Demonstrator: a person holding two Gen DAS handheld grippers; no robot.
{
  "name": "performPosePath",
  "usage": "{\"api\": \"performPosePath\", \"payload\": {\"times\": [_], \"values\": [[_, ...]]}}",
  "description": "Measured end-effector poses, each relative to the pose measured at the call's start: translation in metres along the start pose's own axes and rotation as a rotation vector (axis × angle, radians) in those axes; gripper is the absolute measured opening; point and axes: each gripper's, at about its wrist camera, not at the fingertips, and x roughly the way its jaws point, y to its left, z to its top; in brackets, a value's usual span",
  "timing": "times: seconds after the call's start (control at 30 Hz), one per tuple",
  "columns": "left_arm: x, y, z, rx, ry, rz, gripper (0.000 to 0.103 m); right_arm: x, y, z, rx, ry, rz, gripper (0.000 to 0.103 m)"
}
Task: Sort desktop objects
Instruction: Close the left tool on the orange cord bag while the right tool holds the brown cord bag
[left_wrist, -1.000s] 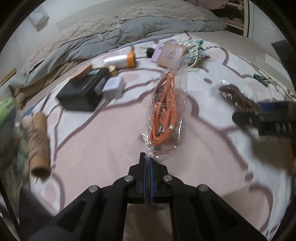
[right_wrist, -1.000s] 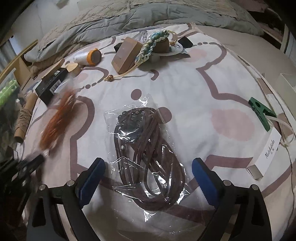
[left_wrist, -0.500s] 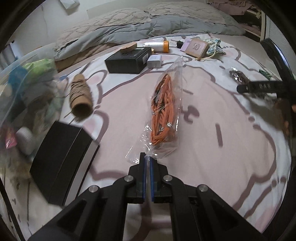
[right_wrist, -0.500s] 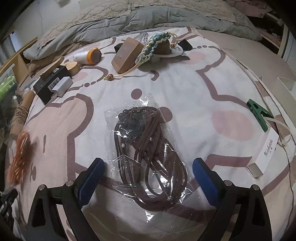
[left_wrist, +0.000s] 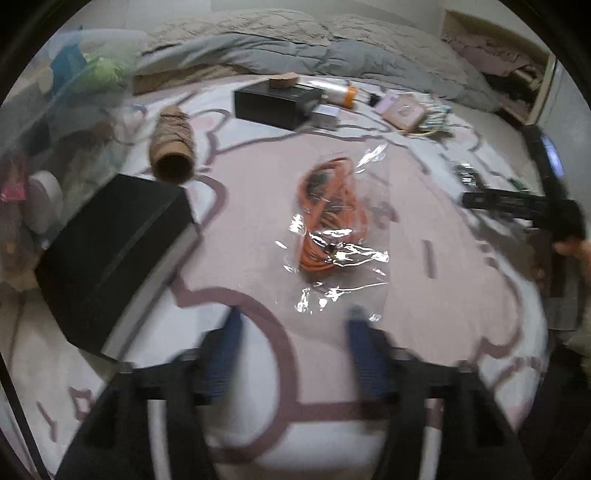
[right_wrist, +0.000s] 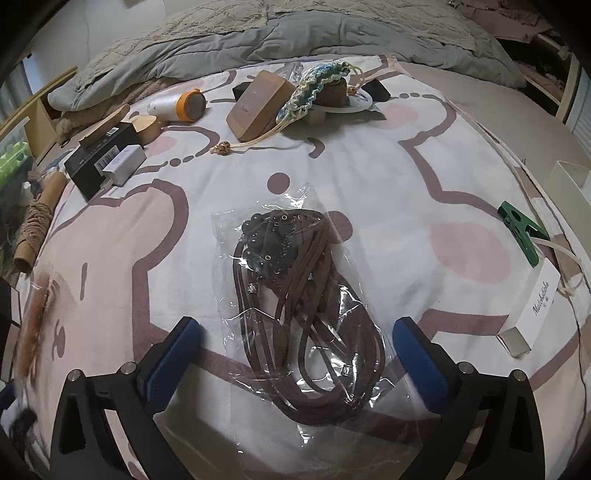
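Observation:
My left gripper is opening its jaws, and nothing is between them. Just beyond its blue pads, a clear bag of orange cord lies loose on the patterned sheet. The same orange bag shows blurred at the left edge of the right wrist view. My right gripper hovers wide apart and still opening over a clear bag of brown cord. That bag's lower end lies between the pads, which do not touch it.
A black box lies left of the orange bag, beside a clear bin of oddments. A twine spool, another black box and an orange-capped bottle lie farther back. A green clip and white box lie right.
My left gripper carried the orange bag leftward to beside the black box, then opened and let it drop onto the sheet. The right gripper stayed over the brown bag, jaws slightly wider.

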Motion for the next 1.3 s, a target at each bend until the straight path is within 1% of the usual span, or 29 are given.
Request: {"api": "performPosePath", "payload": {"times": [0.07,0.1,0.17,0.27,0.37,0.47,0.5,0.57,0.73,0.77,0.83,0.87,0.9,0.97,1.0,1.07,1.2,1.23,1.3], "values": [[-0.006,-0.007,-0.001,0.026,-0.008,-0.043,0.071,0.0,0.001,0.0,-0.001,-0.001,-0.005,0.103],[-0.009,-0.013,-0.002,0.053,-0.02,-0.055,0.074,0.0,0.001,0.0,-0.002,-0.002,-0.007,0.103],[-0.016,-0.022,-0.001,0.094,-0.056,-0.059,0.079,0.0,0.001,0.0,-0.001,-0.003,-0.004,0.103],[-0.024,-0.026,0.001,0.11,-0.1,-0.061,0.079,0.001,0.002,0.0,-0.004,-0.004,-0.009,0.103],[-0.025,-0.02,0.011,0.061,-0.13,-0.067,0.079,0.0,0.003,-0.001,-0.01,-0.009,-0.016,0.103],[-0.018,-0.009,0.028,-0.023,-0.129,-0.091,0.08,0.001,0.003,0.0,-0.013,-0.005,-0.02,0.103],[-0.014,-0.008,0.033,-0.038,-0.127,-0.097,0.082,0.001,0.003,0.0,-0.015,-0.005,-0.023,0.103],[-0.007,-0.006,0.042,-0.055,-0.121,-0.106,0.085,0.0,0.004,-0.001,-0.02,-0.007,-0.031,0.103],[0.02,-0.002,0.06,-0.096,-0.091,-0.126,0.085,0.001,0.006,-0.002,-0.027,-0.015,-0.044,0.103],[0.022,-0.001,0.06,-0.104,-0.091,-0.129,0.083,0.001,0.005,-0.002,-0.026,-0.017,-0.042,0.103],[0.029,0.004,0.064,-0.125,-0.092,-0.108,0.076,0.001,0.006,-0.003,-0.025,-0.02,-0.042,0.103],[0.029,0.005,0.065,-0.134,-0.094,-0.105,0.063,0.001,0.005,-0.002,-0.024,-0.022,-0.041,0.103],[0.028,0.01,0.065,-0.159,-0.1,-0.109,0.058,0.001,0.006,-0.003,-0.024,-0.023,-0.041,0.103],[0.025,0.018,0.065,-0.19,-0.116,-0.105,0.058,0.001,0.006,-0.002,-0.024,-0.023,-0.043,0.103],[0.025,0.019,0.065,-0.19,-0.116,-0.088,0.058,0.001,0.006,-0.003,-0.025,-0.024,-0.044,0.103],[0.028,0.018,0.064,-0.166,-0.097,-0.066,0.058,0.001,0.006,-0.003,-0.025,-0.026,-0.045,0.103],[0.039,0.004,0.059,-0.115,-0.058,-0.056,0.058,0.002,0.006,-0.003,-0.025,-0.025,-0.045,0.103],[0.042,-0.001,0.057,-0.087,-0.047,-0.043,0.058,0.001,0.006,-0.002,-0.026,-0.027,-0.044,0.103],[0.044,-0.008,0.053,-0.047,-0.054,-0.011,0.058,-0.001,0.005,-0.002,-0.024,-0.025,-0.03,0.103]]}}
